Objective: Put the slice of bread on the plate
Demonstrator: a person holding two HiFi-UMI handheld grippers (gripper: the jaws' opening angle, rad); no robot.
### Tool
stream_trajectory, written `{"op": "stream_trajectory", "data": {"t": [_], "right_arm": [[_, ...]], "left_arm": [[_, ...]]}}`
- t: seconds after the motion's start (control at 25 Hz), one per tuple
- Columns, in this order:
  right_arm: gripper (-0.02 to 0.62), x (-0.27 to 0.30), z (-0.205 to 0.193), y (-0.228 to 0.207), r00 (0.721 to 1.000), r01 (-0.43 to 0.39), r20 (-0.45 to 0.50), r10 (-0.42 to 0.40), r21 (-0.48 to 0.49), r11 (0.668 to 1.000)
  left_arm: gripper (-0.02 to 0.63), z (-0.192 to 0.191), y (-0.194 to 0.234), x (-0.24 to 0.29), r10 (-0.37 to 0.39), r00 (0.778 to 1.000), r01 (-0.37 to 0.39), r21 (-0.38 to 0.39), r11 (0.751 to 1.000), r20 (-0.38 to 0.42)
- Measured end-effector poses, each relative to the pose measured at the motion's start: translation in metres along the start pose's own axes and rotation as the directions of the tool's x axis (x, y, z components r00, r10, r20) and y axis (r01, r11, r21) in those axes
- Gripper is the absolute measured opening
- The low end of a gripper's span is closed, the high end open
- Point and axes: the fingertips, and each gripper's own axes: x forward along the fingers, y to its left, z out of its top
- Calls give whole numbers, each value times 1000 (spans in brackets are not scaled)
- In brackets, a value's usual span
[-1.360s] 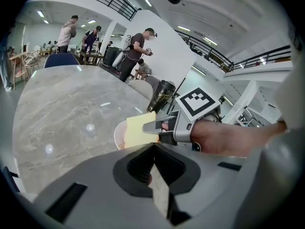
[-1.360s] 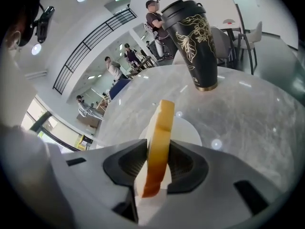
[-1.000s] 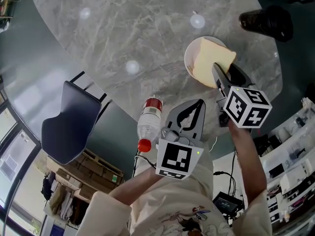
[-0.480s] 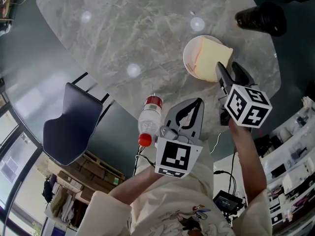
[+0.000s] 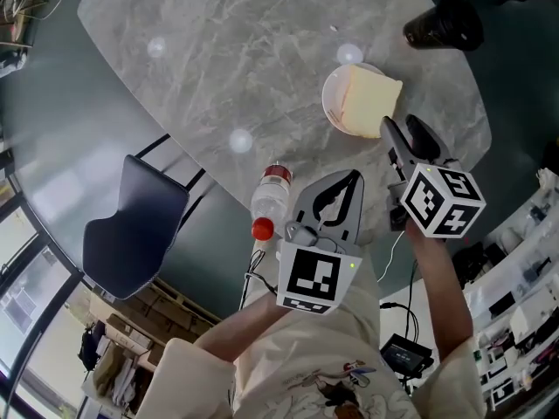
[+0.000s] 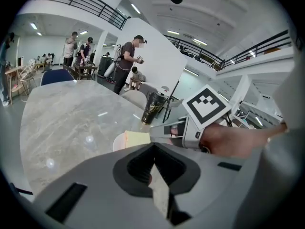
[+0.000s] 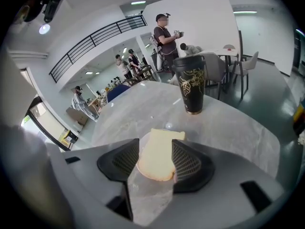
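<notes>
The right claw [image 5: 399, 129] gapes wide, empty; the slice of bread [image 5: 367, 101] lies on the plate [image 5: 328, 103] just beyond its tips, farther from the closed left claw [image 5: 352, 178]

Slice of bread [image 5: 367, 101] lies on plate [image 5: 330, 103], plate on desk [image 5: 236, 51] near its right side. Cup [image 5: 441, 24] stands on desk behind the plate, apart from it. Right claw [image 5: 397, 122] just in front of plate, left claw [image 5: 349, 177] to its left. Bottle [image 5: 269, 203] left of left claw at desk's near edge. Chair [image 5: 131, 225] off the desk, further left.
</notes>
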Motion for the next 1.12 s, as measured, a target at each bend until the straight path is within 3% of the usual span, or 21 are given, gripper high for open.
{"op": "stream_trajectory", "data": {"t": [0.44, 0.76, 1.12], "right_arm": [[213, -76, 21, 24, 993, -2, 119, 2, 1, 1000], [196, -139, 35, 40, 973, -31, 231, 20, 47, 998], [180, -203, 13, 81, 957, -37, 290, 11, 87, 996]], "left_arm": [[9, 21, -18, -40, -27, 998, 24, 54, 998, 53], [9, 42, -30, -74, -45, 996, 36, 111, 993, 76], [9, 41, -33, -131, -72, 993, 59, 139, 988, 89]]}}
